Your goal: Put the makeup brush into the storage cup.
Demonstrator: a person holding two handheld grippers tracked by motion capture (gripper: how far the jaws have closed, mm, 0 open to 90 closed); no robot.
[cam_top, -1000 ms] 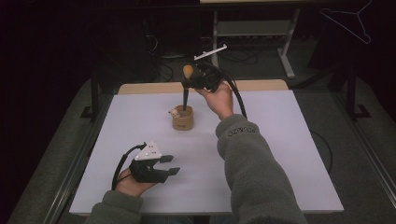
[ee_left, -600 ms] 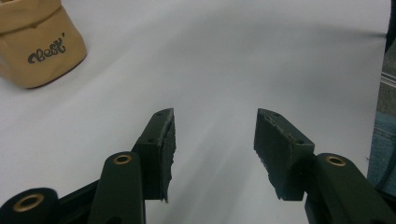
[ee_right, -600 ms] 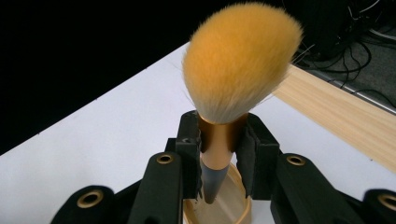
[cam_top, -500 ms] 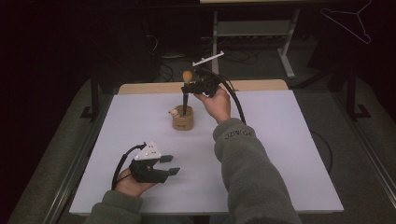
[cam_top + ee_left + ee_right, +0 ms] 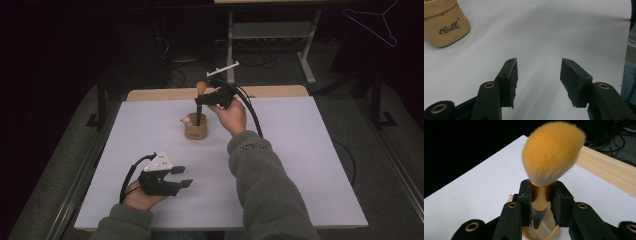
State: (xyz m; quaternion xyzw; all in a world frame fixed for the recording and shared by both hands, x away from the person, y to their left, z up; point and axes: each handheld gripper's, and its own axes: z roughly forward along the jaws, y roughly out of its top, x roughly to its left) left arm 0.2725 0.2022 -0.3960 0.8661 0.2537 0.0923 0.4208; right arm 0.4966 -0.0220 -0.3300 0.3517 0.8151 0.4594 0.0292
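My right gripper [image 5: 541,202] pinches the brush [image 5: 552,155] upright, handle tip just entering the cup [image 5: 196,129] near the table's [image 5: 310,150] far edge; release remains. Left gripper [image 5: 539,75] rests spread, empty.

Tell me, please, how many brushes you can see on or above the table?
1: the brush is clamped upright in the right gripper, handle tip lowered into the tan cup. Others could be hidden inside the cup.

We see soft orange bristles on the makeup brush [image 5: 553,152], its glossy gold ferrule, a matt paper-look cup [image 5: 442,23], a smooth white tabletop [image 5: 300,150]
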